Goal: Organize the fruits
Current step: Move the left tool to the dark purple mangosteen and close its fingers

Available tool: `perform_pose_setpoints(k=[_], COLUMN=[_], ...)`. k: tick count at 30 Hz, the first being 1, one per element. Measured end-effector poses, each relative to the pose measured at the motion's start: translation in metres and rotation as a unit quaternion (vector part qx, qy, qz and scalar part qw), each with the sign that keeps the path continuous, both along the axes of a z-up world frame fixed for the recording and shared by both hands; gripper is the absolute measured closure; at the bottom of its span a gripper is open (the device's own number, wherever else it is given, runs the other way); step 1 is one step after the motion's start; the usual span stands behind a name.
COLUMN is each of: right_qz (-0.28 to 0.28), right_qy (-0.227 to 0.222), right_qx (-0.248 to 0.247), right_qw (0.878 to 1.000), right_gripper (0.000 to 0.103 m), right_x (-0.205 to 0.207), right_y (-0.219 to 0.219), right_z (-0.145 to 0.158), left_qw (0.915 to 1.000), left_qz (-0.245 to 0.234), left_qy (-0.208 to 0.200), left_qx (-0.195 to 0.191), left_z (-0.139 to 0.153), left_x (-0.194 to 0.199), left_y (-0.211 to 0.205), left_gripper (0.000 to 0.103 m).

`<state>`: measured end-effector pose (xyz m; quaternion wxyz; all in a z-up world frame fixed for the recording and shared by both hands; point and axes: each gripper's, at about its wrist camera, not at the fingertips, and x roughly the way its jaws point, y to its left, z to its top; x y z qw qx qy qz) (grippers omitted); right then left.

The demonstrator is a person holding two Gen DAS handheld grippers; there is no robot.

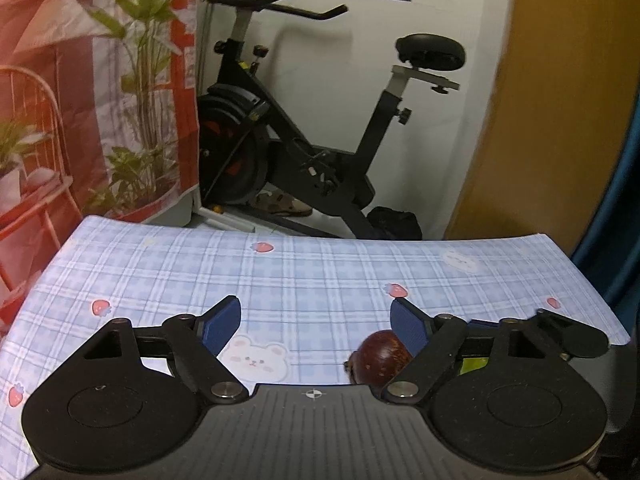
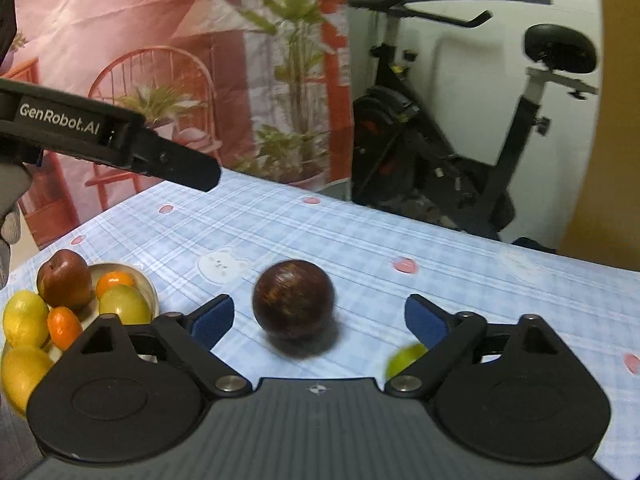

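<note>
Blue-checked cloth covered the worktop (image 2: 360, 248), printed with small strawberries and bears. A dark brown round fruit (image 2: 293, 299) sat loose on it, just ahead of the right gripper (image 2: 319, 316), whose fingers (image 2: 212, 320) stood spread wide with nothing between the pads. A green fruit (image 2: 404, 360) lay partly hidden beside that gripper's right finger. To the left, a bowl (image 2: 148, 286) already held a red apple (image 2: 64, 280), oranges (image 2: 116, 280) and yellow-green fruit. The left gripper (image 1: 315, 324) was also released and empty, hovering above the cloth with the brown fruit low beside its right finger.

Sorting looked partly done, with two fruits left outside the bowl. The main risk seemed to be the round fruit rolling: a finger nudging it off-centre as the gripper closed could send it across the smooth cloth toward the edge. A shallow pinch on so round a skin might also let it squirt free. The bowl was heaped, so another fruit dropped in could tumble out.
</note>
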<state>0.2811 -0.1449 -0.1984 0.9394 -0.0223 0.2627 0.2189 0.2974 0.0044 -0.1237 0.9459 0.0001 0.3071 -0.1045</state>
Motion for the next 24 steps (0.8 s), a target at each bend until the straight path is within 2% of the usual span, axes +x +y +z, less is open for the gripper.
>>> perform_pose_setpoints(k=[5, 7, 11, 16, 24], right_qz=[0.017, 0.019, 0.015, 0.002, -0.012], right_qy=[0.020, 0.030, 0.044, 0.043, 0.033], right_qx=[-0.004, -0.007, -0.022, 0.015, 0.029], right_qw=[1.000, 0.999, 0.999, 0.999, 0.999], right_gripper=[0.026, 0.027, 0.040, 0.041, 0.041], right_x=[0.030, 0.040, 0.047, 0.026, -0.020], right_y=[0.023, 0.030, 0.034, 0.016, 0.001], right_z=[-0.003, -0.005, -0.011, -0.013, -0.018], left_qw=[0.9999, 0.9997, 0.9993, 0.9983, 0.9905], left_qz=[0.007, 0.009, 0.007, -0.011, -0.070], left_qy=[0.014, 0.021, 0.031, 0.048, 0.100], left_qx=[-0.003, -0.007, -0.019, -0.030, -0.065], left_z=[-0.008, -0.011, -0.014, -0.023, -0.047], left_x=[0.007, 0.009, 0.012, 0.015, 0.015], left_y=[0.004, 0.006, 0.008, 0.002, -0.025], left_gripper=[0.024, 0.025, 0.026, 0.027, 0.027])
